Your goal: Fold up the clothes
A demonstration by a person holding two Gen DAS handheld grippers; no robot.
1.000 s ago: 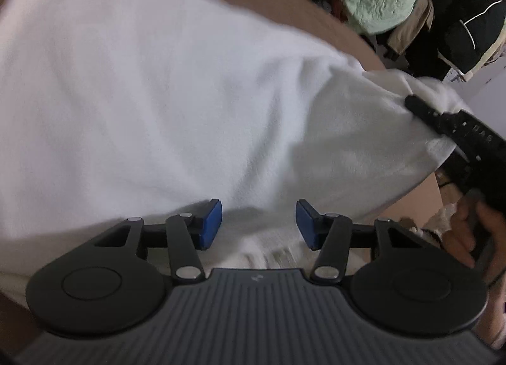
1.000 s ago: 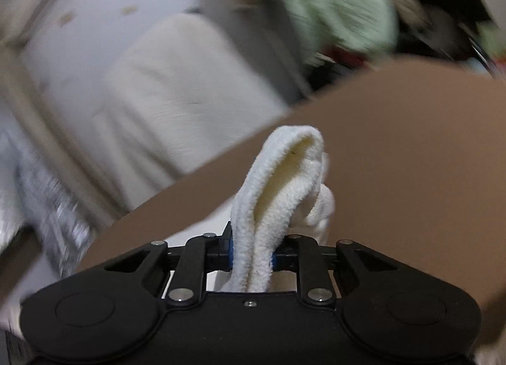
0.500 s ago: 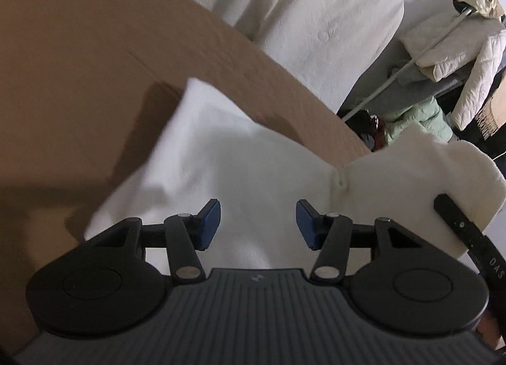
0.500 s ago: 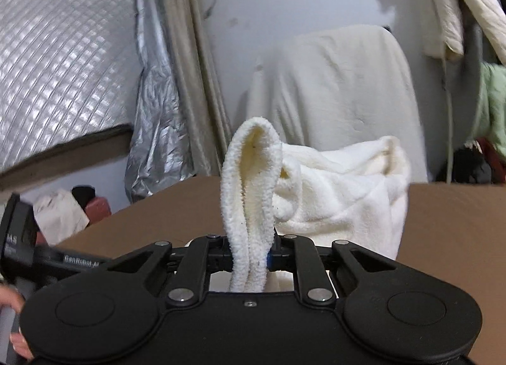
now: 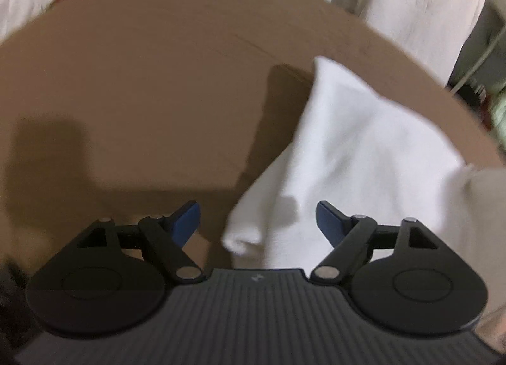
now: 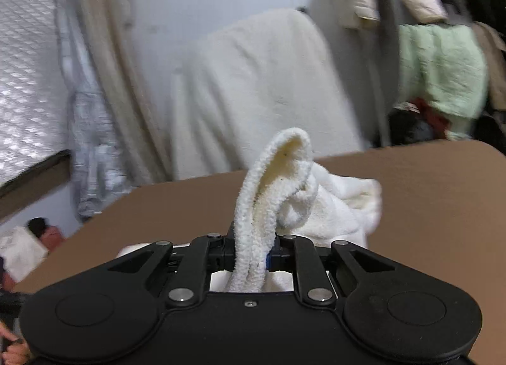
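With our right gripper [image 6: 251, 259] clamped on a bunched edge of the white towel [image 5: 354, 156] draped over the brown table [image 5: 151, 87], we should guide our wide-open left gripper [image 5: 257, 222] onto the loose corner before folding.

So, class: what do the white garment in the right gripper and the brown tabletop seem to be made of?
White garment: likely terry or fleece, matte; its pinched edge shows a looped, fuzzy nap. Brown tabletop: smooth and matte, no visible grain, perhaps laminate or board; the view leaves it open.
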